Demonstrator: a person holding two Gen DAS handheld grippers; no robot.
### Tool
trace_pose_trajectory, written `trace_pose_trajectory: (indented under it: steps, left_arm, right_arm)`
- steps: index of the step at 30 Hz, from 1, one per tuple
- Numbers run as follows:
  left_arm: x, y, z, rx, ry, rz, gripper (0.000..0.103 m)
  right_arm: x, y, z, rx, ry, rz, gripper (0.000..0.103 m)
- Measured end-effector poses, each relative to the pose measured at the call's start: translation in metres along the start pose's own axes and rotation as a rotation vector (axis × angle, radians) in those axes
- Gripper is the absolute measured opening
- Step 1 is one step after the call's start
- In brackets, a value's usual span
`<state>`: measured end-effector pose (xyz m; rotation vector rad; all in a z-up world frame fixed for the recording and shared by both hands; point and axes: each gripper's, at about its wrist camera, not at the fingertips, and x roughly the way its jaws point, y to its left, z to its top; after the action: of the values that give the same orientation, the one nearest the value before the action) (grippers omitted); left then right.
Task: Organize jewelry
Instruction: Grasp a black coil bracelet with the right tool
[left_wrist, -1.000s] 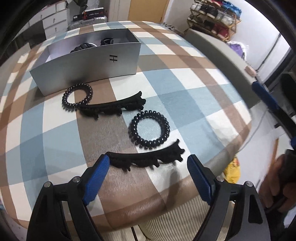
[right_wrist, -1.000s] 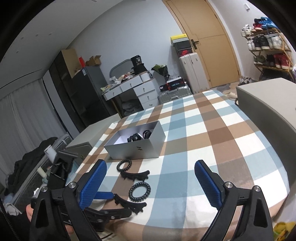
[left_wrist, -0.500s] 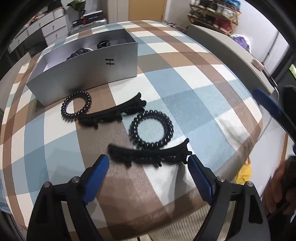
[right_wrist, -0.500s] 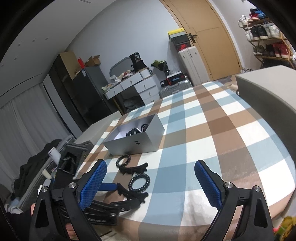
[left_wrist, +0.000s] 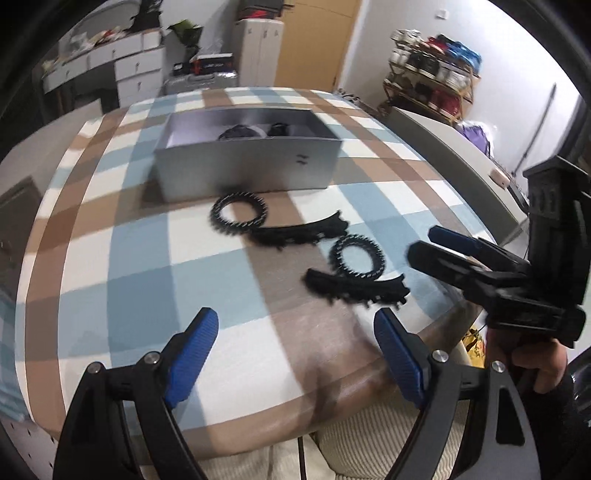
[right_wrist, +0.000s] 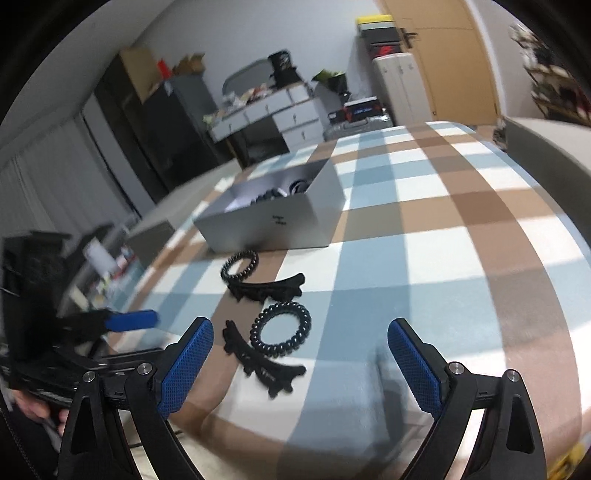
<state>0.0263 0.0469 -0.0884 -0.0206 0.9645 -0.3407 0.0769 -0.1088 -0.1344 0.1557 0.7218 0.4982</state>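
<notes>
Near hair clip (right_wrist: 264, 363) lies on checked tablecloth (right_wrist: 461, 258), on your side of grey box (right_wrist: 273, 221), touching near coil hair tie (right_wrist: 280, 328). Clip's long axis runs slantwise across your right gripper (right_wrist: 299, 360), just ahead between its fingers, left of centre. Right fingers wide, holding nothing. Your left gripper (left_wrist: 295, 347) also wide, empty, clip ahead and off to its right. Right gripper appears nearer; judge it best placed. Second clip (right_wrist: 267, 288) and far hair tie (right_wrist: 240, 264) lie closer to box.
</notes>
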Motion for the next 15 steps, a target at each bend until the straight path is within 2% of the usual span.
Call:
trace_pose_trajectory:
  steps: [2,5,9,11,15]
  left_arm:
    - [0.001,0.005,-0.004,-0.024,0.004,-0.010,0.083]
    - [0.004,0.006,-0.005,-0.017,-0.002,-0.005,0.083]
    - [-0.004,0.014,-0.006,-0.030,-0.034,-0.004,0.083]
    - [-0.004,0.020,-0.004,-0.046,-0.039,0.001,0.083]
    - [-0.003,0.035,0.004,-0.110,-0.040,0.008,0.083]
  right_arm:
    - [0.013,0.006,0.002,-0.037,0.032,-0.039,0.083]
    - [0.028,0.008,0.002,-0.046,0.081,-0.071,0.073]
    - [0.035,0.015,0.000,-0.084,0.095,-0.103,0.056]
    - [0.037,0.020,0.000,-0.115,0.097,-0.134,0.037]
    - [0.040,0.028,-0.001,-0.172,0.104,-0.178,0.012]
